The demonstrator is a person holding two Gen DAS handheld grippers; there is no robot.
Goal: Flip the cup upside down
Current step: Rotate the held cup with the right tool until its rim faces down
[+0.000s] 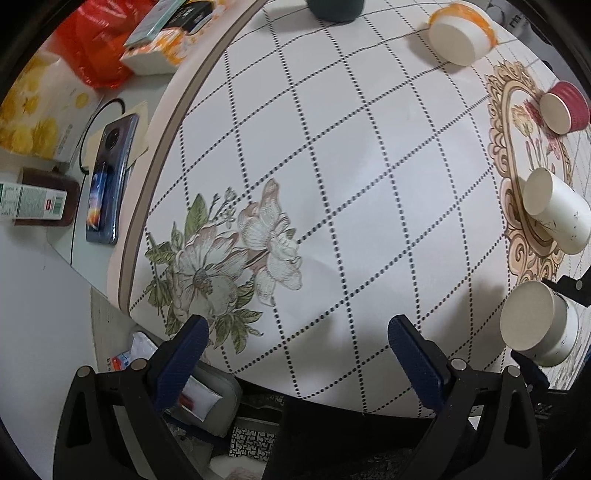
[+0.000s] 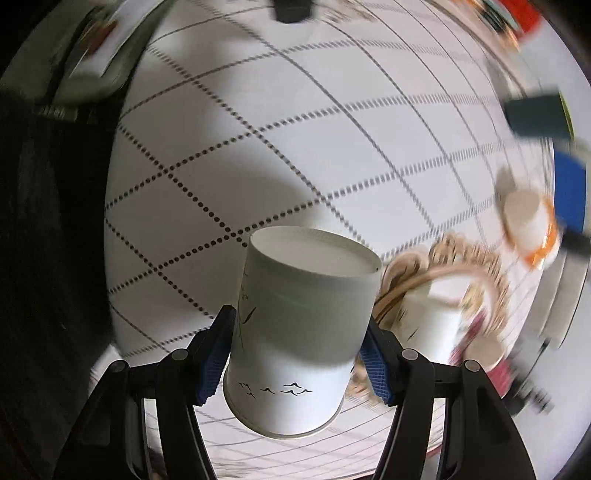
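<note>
The right gripper (image 2: 295, 356) clamps a white paper cup with small black bird marks (image 2: 301, 325) between its blue pads, base pointing away from the camera, above the round table with dotted grid cloth (image 2: 258, 155). The left gripper (image 1: 298, 341) hovers wide apart, holding nothing; in its view that cup (image 1: 537, 323) sits at four o'clock

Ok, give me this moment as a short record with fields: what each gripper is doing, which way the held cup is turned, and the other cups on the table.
right gripper: shut on white paper cup
held cup orientation: base away from the camera, rim near it
left gripper: open, holding nothing, above the table
other cups: orange-banded cup, red cup, plain white cup, all base up
right view: motion-blurred at the edges
</note>
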